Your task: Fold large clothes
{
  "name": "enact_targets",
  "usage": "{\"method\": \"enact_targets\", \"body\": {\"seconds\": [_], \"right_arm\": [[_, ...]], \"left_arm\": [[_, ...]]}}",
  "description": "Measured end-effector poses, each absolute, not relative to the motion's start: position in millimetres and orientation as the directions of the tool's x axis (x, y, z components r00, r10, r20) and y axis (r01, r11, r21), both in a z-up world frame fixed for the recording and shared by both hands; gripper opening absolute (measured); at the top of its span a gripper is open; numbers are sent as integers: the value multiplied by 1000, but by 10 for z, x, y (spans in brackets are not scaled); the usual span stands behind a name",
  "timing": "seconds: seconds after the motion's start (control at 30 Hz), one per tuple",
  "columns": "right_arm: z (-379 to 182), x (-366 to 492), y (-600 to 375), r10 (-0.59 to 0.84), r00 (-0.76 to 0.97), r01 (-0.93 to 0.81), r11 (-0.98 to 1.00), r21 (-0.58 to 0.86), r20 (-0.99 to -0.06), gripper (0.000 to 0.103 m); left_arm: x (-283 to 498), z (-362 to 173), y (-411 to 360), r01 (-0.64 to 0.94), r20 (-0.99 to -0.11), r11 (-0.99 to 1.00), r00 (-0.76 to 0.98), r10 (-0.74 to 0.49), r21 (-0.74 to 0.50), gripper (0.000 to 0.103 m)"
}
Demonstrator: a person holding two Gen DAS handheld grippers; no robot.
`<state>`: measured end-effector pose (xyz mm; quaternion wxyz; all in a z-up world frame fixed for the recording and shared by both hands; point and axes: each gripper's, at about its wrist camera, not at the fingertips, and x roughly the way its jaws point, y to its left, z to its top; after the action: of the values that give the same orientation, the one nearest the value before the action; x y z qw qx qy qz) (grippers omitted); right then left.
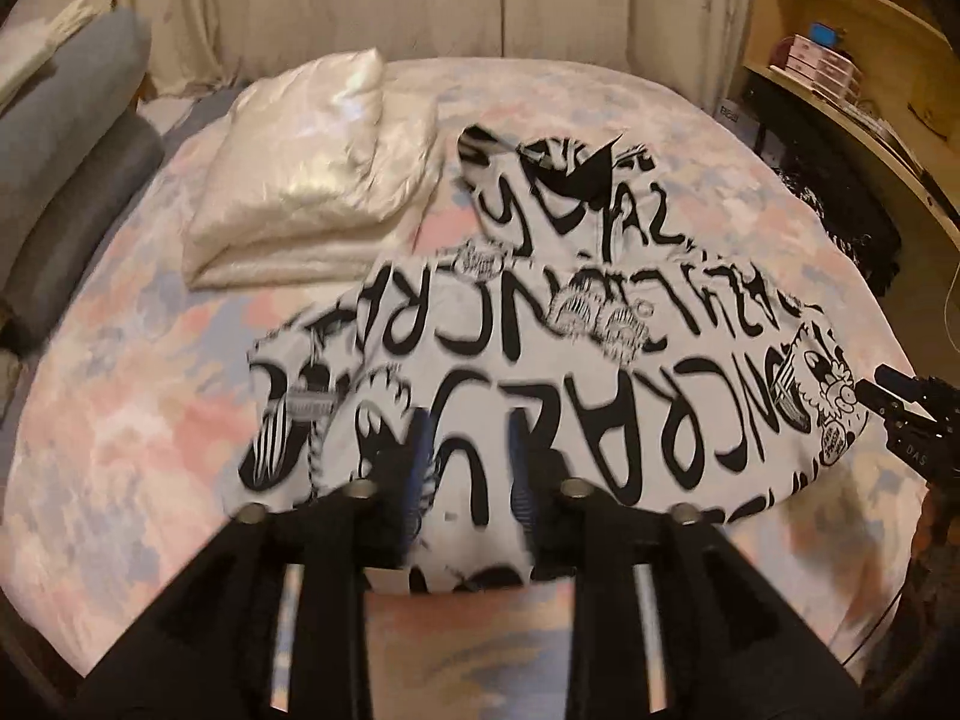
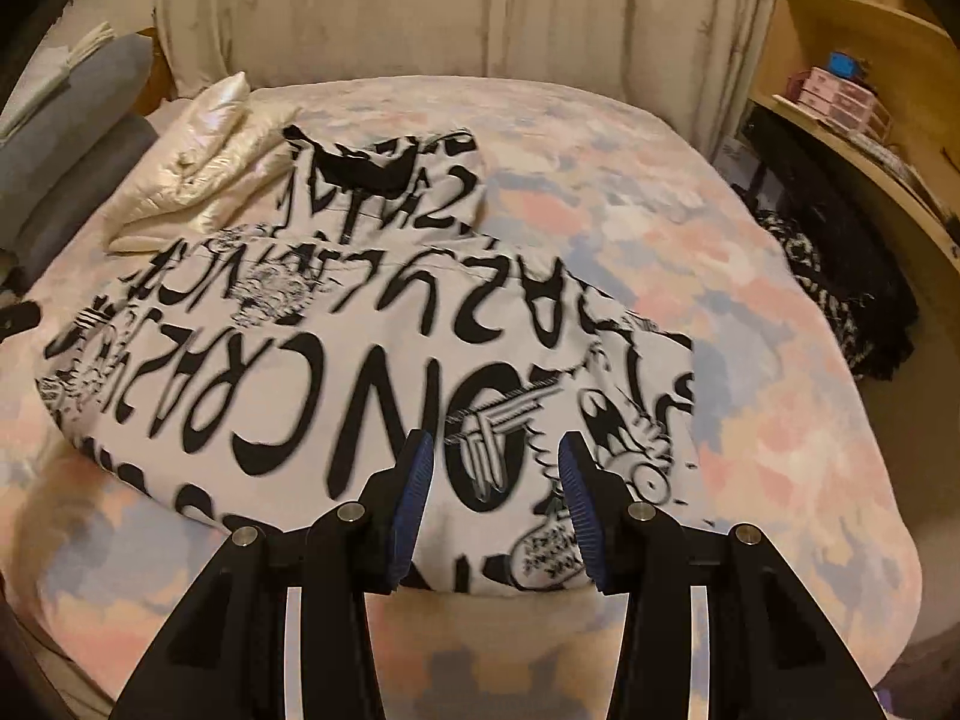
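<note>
At the far left of the bed (image 1: 120, 420) a cream padded garment (image 1: 312, 180) lies already folded, and just right of it the black-lettered white hoodie (image 1: 540, 372) lies part-folded, hood away, its halving still to do. The left gripper (image 1: 468, 462) and right gripper (image 2: 495, 492) (blue-padded fingers) both hover spread and empty over its near hem. Its upside-down lettering blurs; "CRA" is my guess.
</note>
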<state>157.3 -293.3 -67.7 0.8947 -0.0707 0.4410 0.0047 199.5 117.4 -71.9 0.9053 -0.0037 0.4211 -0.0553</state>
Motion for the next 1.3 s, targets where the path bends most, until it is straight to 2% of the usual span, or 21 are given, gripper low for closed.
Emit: {"method": "enact_targets", "body": {"seconds": [0.1,0.43,0.5,0.6,0.87,0.97,1.1,1.17,1.3], "right_arm": [[-596,1714,-2922,-23,611,-94,990,-102,-791,45],[-457,2605,-2809,51,608,-139,989,-43,-792,48],[-439,2826,-2755,59,614,-146,988,-39,-787,52],[-405,3259,-2722,79,621,-157,987,-25,-780,58],[-340,4546,-2648,119,617,-139,989,41,-778,58],[-368,5166,-2562,116,606,-127,991,49,-787,58],[-526,5878,-2487,111,586,-92,993,70,-803,65],[-642,6223,-2529,132,569,-55,991,122,-812,69],[-913,6724,-2636,179,544,25,973,229,-819,70]], "left_arm": [[2141,-605,1091,120,-748,992,655,-104,-34,41],[2875,-516,765,178,-735,984,671,-100,28,41],[3063,-519,711,178,-730,983,677,-93,40,41],[3417,-524,632,178,-729,982,680,-76,64,41],[4490,-478,513,157,-719,987,691,-76,47,42],[4974,-524,463,124,-724,992,688,-57,40,42],[5601,-711,435,82,-742,996,669,-32,30,43],[5880,-854,429,66,-760,997,649,-22,28,43],[6167,-1085,382,52,-768,995,639,32,85,43]]}}
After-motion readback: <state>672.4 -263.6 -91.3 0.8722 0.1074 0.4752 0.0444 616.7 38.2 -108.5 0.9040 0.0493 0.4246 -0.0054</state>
